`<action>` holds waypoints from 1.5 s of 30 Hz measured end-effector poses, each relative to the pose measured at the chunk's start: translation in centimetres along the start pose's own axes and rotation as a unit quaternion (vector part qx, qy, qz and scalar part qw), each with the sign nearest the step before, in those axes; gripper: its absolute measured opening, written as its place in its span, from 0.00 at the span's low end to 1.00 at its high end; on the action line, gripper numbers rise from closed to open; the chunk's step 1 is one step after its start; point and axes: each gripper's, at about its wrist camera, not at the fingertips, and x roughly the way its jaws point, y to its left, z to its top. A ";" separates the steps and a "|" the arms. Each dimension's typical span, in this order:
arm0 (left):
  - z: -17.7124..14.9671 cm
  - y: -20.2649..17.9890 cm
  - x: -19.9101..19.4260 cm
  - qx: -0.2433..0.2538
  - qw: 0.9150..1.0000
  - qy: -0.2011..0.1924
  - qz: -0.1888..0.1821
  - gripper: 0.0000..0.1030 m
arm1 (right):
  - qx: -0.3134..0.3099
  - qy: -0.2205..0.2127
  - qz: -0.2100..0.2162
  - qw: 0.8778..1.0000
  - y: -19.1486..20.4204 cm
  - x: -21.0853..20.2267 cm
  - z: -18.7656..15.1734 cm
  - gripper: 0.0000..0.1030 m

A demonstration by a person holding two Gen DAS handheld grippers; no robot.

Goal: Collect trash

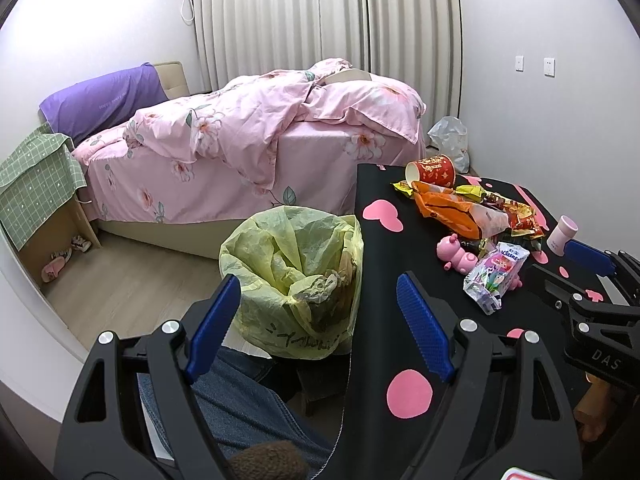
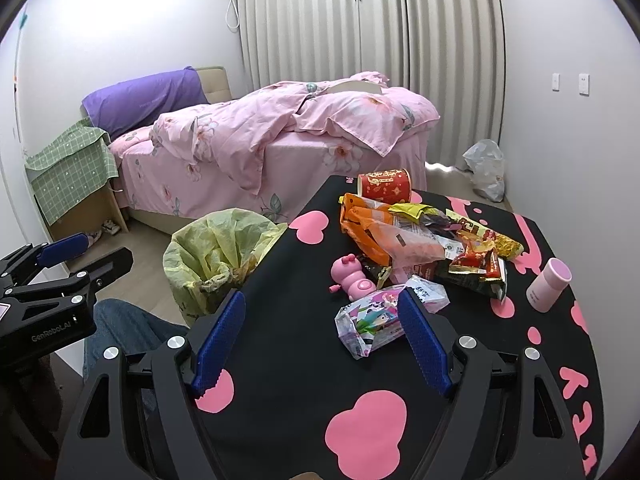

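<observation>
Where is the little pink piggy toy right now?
The pink pig toy lies on the black table, just left of the wrapper pile and behind the tissue pack, in both wrist views.

The trash bin (image 1: 296,288) is partly hidden behind the table's (image 2: 280,320) left edge and a blue finger. Wrappers (image 2: 424,240) pile up, covering each other. The pink toy's (image 2: 352,276) bottom hides under a shiny packet (image 2: 372,324). Packet words are too small to read.
</observation>
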 end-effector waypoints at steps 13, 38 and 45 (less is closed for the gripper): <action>-0.2 0.1 0.0 -0.003 1.000 0.002 0.000 0.74 | 0.000 0.001 0.000 1.000 0.1 0.0 0.0 0.73; -0.2 0.2 0.1 -0.004 1.000 0.001 0.000 0.74 | 0.000 0.001 -0.001 1.000 0.1 0.0 0.0 0.73; -0.2 0.3 0.1 -0.004 1.000 0.001 0.000 0.74 | 0.000 0.000 -0.001 1.000 0.0 0.0 0.0 0.73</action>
